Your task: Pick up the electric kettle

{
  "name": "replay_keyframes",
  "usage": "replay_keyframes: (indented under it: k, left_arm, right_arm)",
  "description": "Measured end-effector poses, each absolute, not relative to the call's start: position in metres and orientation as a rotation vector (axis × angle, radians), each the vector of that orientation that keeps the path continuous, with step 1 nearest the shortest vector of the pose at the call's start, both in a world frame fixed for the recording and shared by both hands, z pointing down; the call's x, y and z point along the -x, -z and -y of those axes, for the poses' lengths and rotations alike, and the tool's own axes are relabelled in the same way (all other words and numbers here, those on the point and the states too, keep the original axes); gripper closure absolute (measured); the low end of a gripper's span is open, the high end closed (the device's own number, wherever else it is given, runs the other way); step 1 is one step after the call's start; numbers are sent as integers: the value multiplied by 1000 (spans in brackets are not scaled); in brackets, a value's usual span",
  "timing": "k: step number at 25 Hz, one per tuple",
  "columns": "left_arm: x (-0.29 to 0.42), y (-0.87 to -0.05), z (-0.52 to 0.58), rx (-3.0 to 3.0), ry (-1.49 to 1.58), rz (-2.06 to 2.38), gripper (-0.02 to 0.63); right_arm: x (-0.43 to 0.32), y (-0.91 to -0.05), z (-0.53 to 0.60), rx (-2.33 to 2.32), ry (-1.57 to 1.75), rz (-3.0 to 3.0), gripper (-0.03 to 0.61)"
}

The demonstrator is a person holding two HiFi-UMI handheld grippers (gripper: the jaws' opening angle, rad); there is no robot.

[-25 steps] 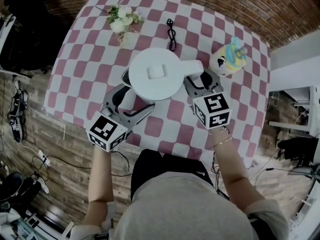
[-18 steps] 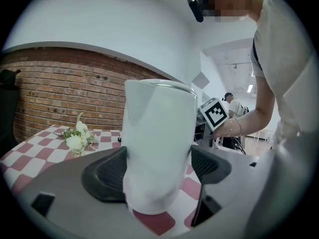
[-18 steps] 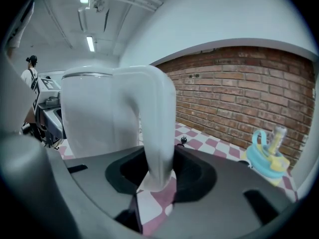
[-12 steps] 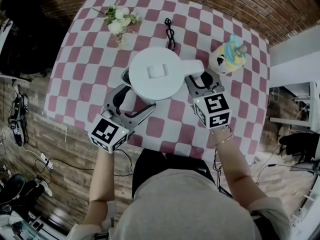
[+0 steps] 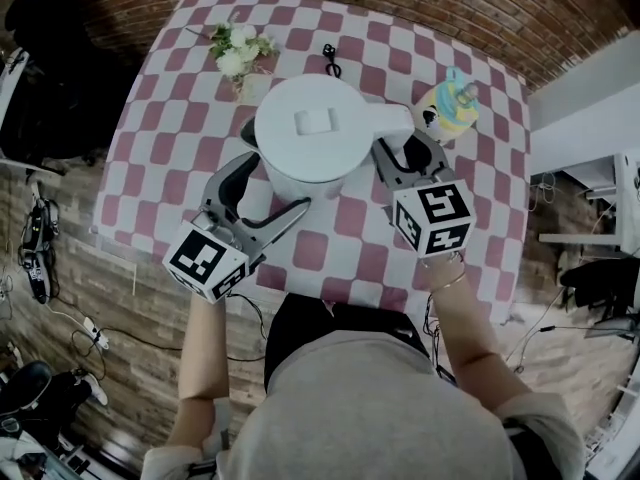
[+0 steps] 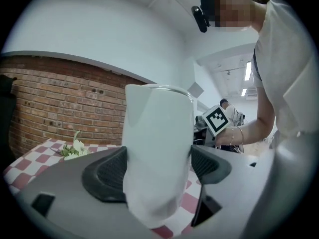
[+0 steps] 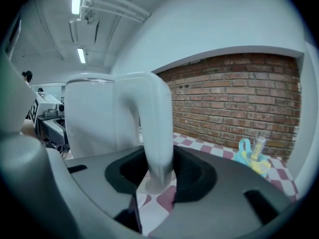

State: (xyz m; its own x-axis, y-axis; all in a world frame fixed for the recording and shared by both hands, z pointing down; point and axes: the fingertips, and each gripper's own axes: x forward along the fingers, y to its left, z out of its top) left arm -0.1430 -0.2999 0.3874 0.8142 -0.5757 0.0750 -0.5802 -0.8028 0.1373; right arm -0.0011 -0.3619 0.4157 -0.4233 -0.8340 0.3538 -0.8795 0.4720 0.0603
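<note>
A white electric kettle [image 5: 315, 133] with a flat lid hangs just above the checked table [image 5: 330, 253], held from both sides. My left gripper [image 5: 272, 183] is shut on the kettle's body [image 6: 157, 148], with a dark pad pressed against each flank. My right gripper [image 5: 405, 148] is shut on the curved white handle [image 7: 157, 128]; its jaws have just been closing on it. In the right gripper view the kettle's body [image 7: 92, 118] stands left of the handle. The kettle's underside is hidden in the head view.
A bunch of white flowers [image 5: 240, 46] lies at the table's far left. A black cord [image 5: 328, 58] lies behind the kettle. A yellow and blue toy cup [image 5: 450, 108] stands close to the right gripper, at the far right. Brick floor surrounds the table.
The kettle has risen with both grippers and looks larger in the head view. The right jaws have drawn in on the handle.
</note>
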Motion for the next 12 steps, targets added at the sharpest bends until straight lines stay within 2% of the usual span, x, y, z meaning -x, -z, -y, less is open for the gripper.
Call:
replay_keyframes:
  k: [12]
  left_arm:
    - [149,-320,269,-2937,69,973,210]
  right_arm:
    - [7,-335,335,-1486,-11,2471,433]
